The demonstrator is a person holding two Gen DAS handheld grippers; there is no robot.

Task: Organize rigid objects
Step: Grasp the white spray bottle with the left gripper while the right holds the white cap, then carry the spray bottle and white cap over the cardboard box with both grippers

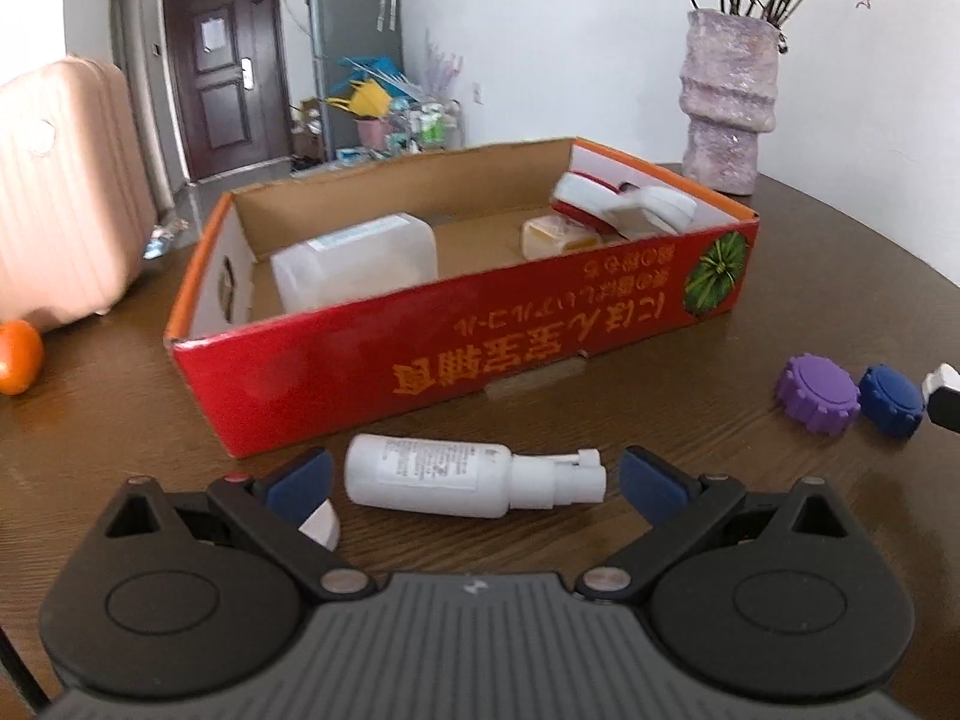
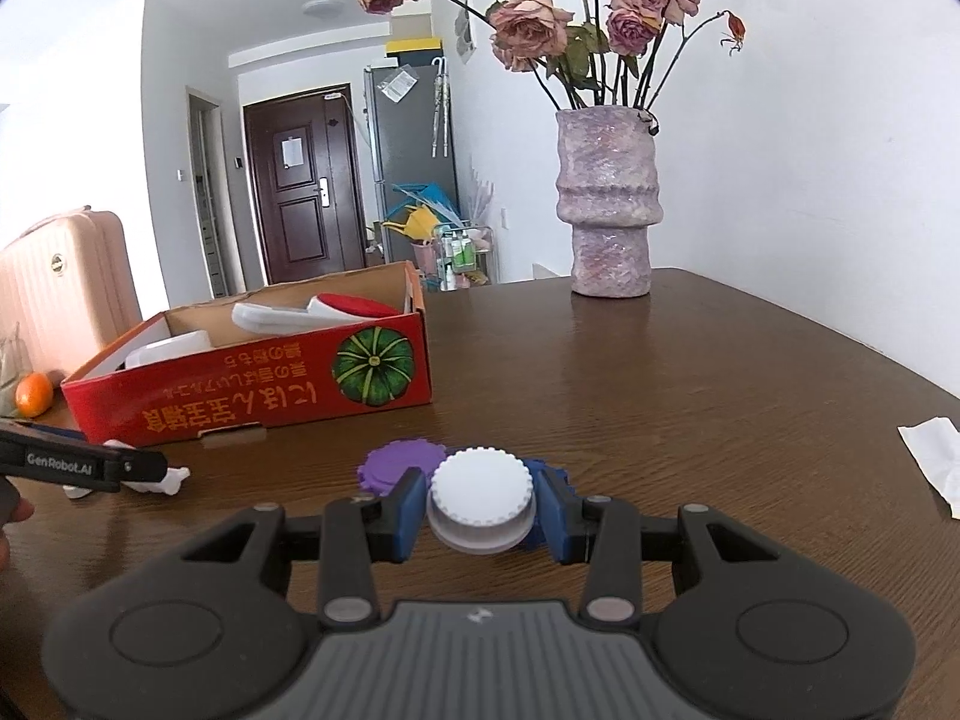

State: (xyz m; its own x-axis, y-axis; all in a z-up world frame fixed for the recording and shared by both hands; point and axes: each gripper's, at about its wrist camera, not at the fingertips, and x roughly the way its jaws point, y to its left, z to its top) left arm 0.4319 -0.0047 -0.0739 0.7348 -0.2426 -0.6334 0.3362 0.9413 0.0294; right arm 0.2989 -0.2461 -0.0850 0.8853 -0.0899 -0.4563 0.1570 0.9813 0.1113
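Note:
A white spray bottle (image 1: 456, 477) lies on its side on the brown table, in front of the red cardboard box (image 1: 420, 360). My left gripper (image 1: 477, 480) is open, one finger at each end of the bottle, apart from it. My right gripper (image 2: 480, 510) is shut on a white ribbed cap (image 2: 480, 495), held just above the table. A purple cap (image 2: 393, 465) and a dark blue cap (image 2: 552, 474) lie right behind it; both caps show in the left wrist view, purple (image 1: 816, 393) and blue (image 1: 891, 399). The box (image 2: 252, 402) holds a translucent container (image 1: 354, 267) and white-and-red items (image 1: 618, 204).
A purple vase (image 2: 609, 204) with dried roses stands at the back of the table. An orange (image 1: 18, 357) lies at the left edge near a pink suitcase (image 1: 60, 192). A white paper scrap (image 2: 936, 456) lies at the right. A small white piece (image 1: 321, 525) lies under my left finger.

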